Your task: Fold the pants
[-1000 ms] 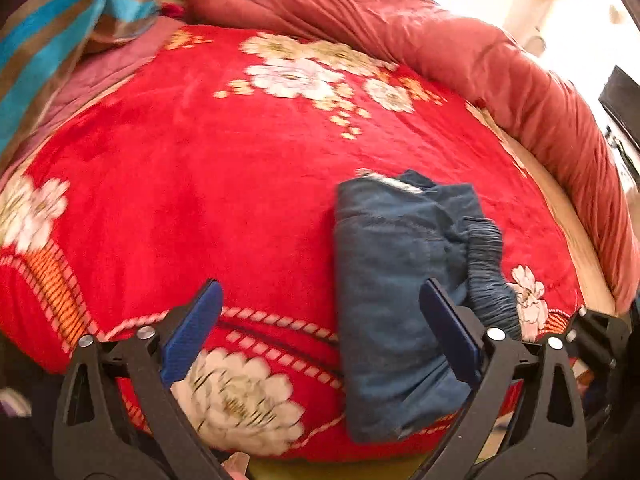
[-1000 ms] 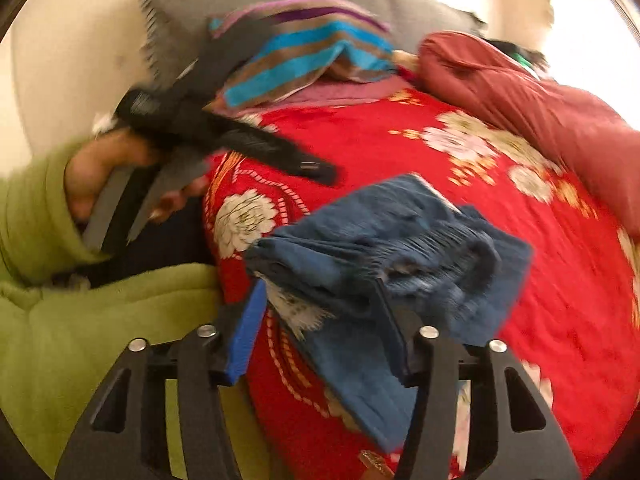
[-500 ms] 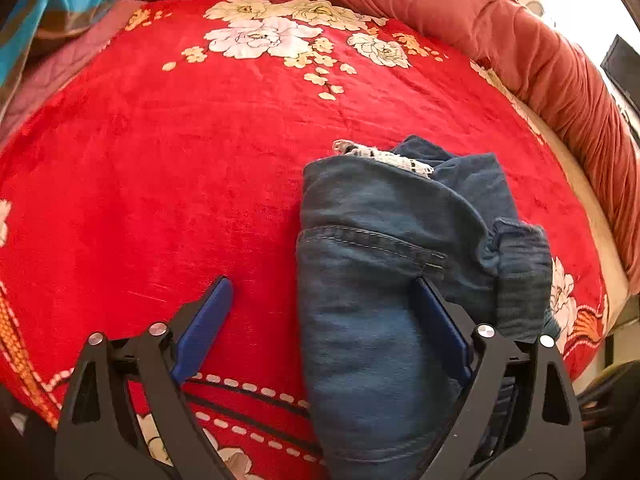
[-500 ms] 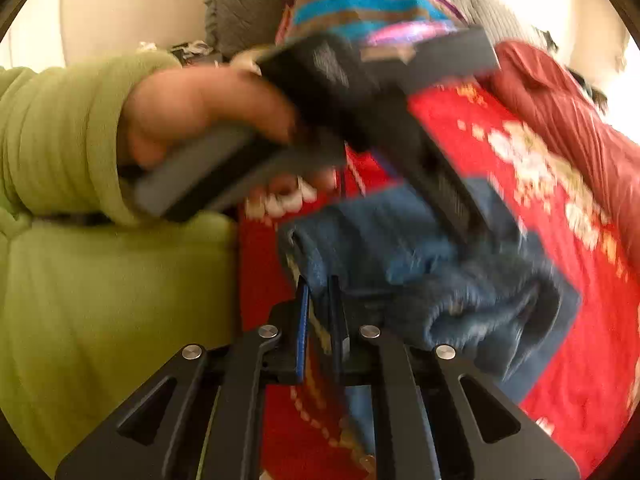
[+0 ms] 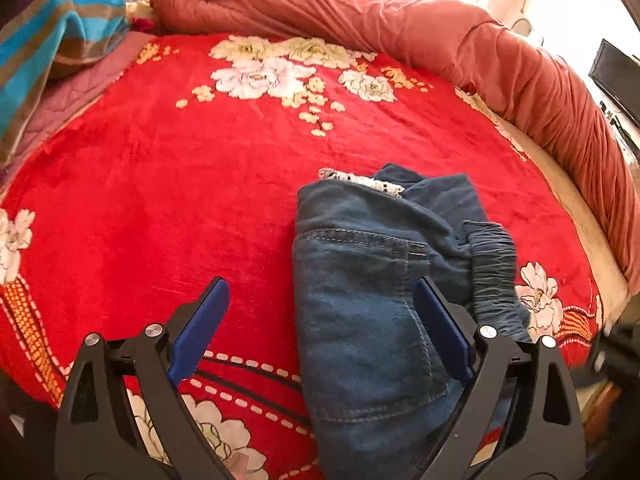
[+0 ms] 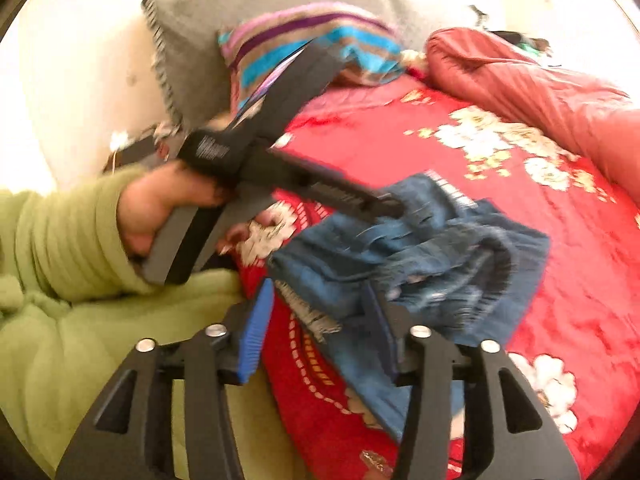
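The blue denim pants (image 5: pixel 372 292) lie folded in a compact bundle on the red floral blanket (image 5: pixel 200 184), near the bed's front right edge. My left gripper (image 5: pixel 320 320) is open, hovering over the pants' left half, with one finger on bare blanket and the other over the denim. In the right wrist view the pants (image 6: pixel 420 256) lie at centre, blurred. My right gripper (image 6: pixel 316 320) is open at their near corner, empty. The left gripper (image 6: pixel 384 204) and the hand holding it show above the pants.
A rolled reddish quilt (image 5: pixel 440 28) runs along the far and right side of the bed. A striped pillow (image 5: pixel 52 32) and a grey cushion (image 6: pixel 224 36) lie at the head. The person's green sleeve and lap (image 6: pixel 60 280) fill the left of the right wrist view.
My right gripper was shut half a second ago and has opened again by the pants' near corner. My left gripper has pulled back a little, staying open over the pants.
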A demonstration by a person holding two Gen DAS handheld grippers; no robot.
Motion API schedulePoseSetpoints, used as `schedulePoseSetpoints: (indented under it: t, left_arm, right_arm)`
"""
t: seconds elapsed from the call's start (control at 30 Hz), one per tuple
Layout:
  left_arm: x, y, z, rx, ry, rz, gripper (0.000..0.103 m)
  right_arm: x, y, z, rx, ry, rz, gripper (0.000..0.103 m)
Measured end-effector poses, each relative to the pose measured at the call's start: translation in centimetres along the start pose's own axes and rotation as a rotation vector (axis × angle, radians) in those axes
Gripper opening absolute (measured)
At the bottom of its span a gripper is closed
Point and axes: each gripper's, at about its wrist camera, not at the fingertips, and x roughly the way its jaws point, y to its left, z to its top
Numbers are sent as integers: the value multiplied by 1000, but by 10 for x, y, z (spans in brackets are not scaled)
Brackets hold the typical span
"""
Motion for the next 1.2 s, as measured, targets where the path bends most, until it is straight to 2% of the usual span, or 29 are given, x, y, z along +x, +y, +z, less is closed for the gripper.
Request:
schedulePoseSetpoints:
  t: [0.17,0.33,0.4,0.57,0.8,0.97,1.07,1.17,1.2]
  left_arm:
    - [-13,-3,-1,22,-36,16,88]
    - [-18,-3,-2,31,-53,25,89]
    - [-18,-2,-3,29,-53,25,89]
    - [-17,0,-6,23,-48,23,89]
    - [-10,4,-10,18,-25,18,89]
    - [-1,4,-13,18,2,4,89]
    - [5,2,-16,22,20,-8,89]
    - [13,0,-18,23,39,-23,88]
    - [15,0,-18,24,44,-27,84]
  right_arm:
    - [-20,-26,6,89,-54,-94,66]
    - [-26,-60,6,214,-78,-193,72]
    - [-24,-71,4,253,-64,-232,76]
    - [-18,-93,-4,330,-24,-291,76]
    - [0,-116,-18,440,38,-305,76]
    - [19,-129,-24,488,78,-277,75]
    - [29,-133,-27,497,101,-254,62]
    - [39,-136,-33,514,126,-232,59]
    - [41,-137,-35,516,127,-226,59]
